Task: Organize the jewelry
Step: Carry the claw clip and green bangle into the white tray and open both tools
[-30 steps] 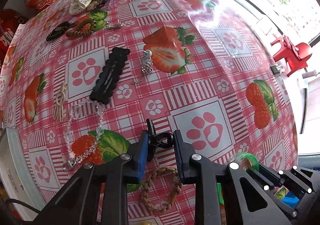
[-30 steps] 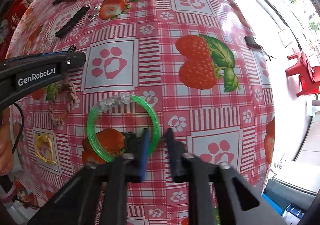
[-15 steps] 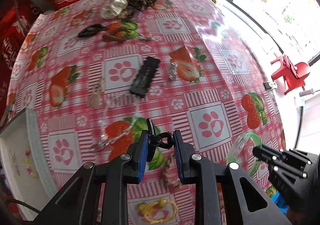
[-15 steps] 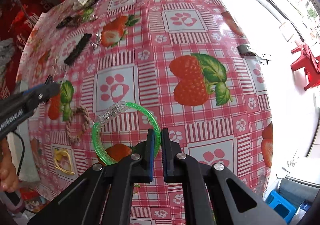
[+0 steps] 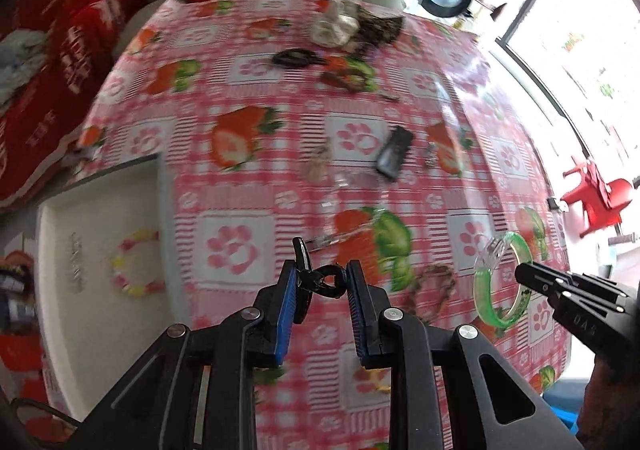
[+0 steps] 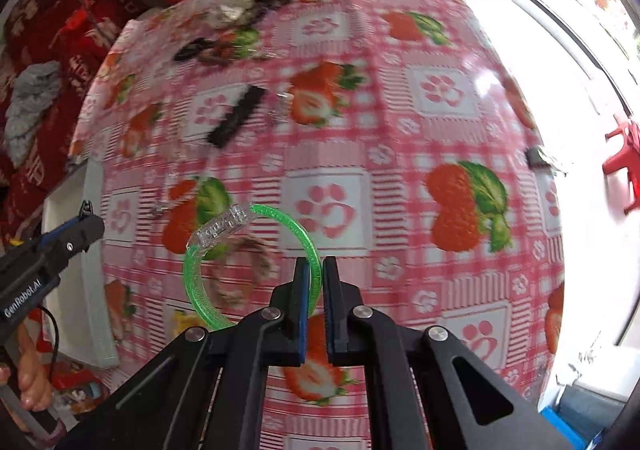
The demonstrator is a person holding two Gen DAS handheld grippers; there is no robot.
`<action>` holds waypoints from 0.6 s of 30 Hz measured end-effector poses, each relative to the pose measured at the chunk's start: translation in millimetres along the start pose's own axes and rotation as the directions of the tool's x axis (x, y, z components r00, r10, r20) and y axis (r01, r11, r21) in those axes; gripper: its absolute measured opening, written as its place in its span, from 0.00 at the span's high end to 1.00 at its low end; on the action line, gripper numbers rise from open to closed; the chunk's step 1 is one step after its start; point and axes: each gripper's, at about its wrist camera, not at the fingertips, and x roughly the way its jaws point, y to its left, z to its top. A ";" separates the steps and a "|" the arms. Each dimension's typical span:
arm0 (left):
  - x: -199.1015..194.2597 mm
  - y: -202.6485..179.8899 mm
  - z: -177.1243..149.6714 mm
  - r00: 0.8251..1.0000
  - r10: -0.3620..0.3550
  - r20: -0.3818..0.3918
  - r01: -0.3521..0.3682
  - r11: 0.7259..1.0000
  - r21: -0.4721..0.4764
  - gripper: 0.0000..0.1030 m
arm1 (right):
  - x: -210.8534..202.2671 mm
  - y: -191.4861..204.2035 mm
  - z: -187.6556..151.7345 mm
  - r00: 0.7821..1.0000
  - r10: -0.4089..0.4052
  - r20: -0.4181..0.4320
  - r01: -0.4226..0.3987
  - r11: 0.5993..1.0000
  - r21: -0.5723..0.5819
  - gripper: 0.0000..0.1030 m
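Jewelry in both tools: my right gripper (image 6: 315, 278) pinches the green bangle (image 6: 256, 262), my left gripper (image 5: 322, 284) clamps a black clip (image 5: 320, 278). Both hang above the tablecloth (image 5: 280, 170), beside the white tray (image 5: 100, 210) edge.

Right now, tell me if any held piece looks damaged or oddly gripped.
The translucent green plastic bangle in the right gripper is not a closed ring: beside its clear clasp there is a gap. The small black clip hangs crooked in the left gripper, whose jaws stand apart.
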 end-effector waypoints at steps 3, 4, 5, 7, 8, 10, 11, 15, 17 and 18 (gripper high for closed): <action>-5.7 21.2 -9.0 1.000 0.020 0.003 -0.020 0.999 -0.039 0.69 | -1.6 23.4 3.0 1.000 0.022 0.001 -0.022 0.999 -0.046 0.93; -8.2 31.2 -13.3 1.000 0.028 0.002 -0.028 0.998 -0.059 0.69 | -1.8 32.1 3.9 1.000 0.030 0.001 -0.029 0.998 -0.064 0.94; -9.3 37.3 -15.4 0.999 0.033 0.001 -0.032 0.997 -0.071 0.69 | -2.0 40.7 4.3 0.999 0.038 0.001 -0.037 0.996 -0.081 0.94; -12.8 56.0 -23.3 0.999 0.052 0.000 -0.052 0.993 -0.104 0.69 | -1.7 61.4 5.9 0.998 0.059 -0.003 -0.059 0.991 -0.120 0.94; -13.9 62.2 -26.0 0.998 0.059 -0.001 -0.058 0.992 -0.115 0.69 | -1.7 69.8 6.2 0.998 0.069 -0.005 -0.069 0.988 -0.135 0.94; -16.8 81.4 -33.4 0.997 0.079 -0.002 -0.078 0.986 -0.148 0.69 | -0.2 90.9 7.7 0.995 0.095 -0.014 -0.096 0.981 -0.170 0.93; -17.8 89.8 -36.8 0.996 0.089 -0.002 -0.088 0.983 -0.162 0.69 | 0.7 100.5 8.2 0.994 0.109 -0.020 -0.110 0.977 -0.185 0.93; -21.0 123.9 -48.4 0.992 0.129 -0.006 -0.127 0.967 -0.222 0.69 | 6.3 143.2 10.3 0.987 0.157 -0.043 -0.163 0.955 -0.247 0.93; -20.9 137.8 -53.3 0.989 0.149 -0.009 -0.147 0.959 -0.243 0.69 | 10.5 163.7 11.8 0.983 0.173 -0.056 -0.182 0.943 -0.277 0.93; -20.4 145.0 -56.1 0.987 0.161 -0.013 -0.159 0.954 -0.253 0.69 | 13.4 176.2 13.3 0.981 0.183 -0.063 -0.193 0.936 -0.295 0.93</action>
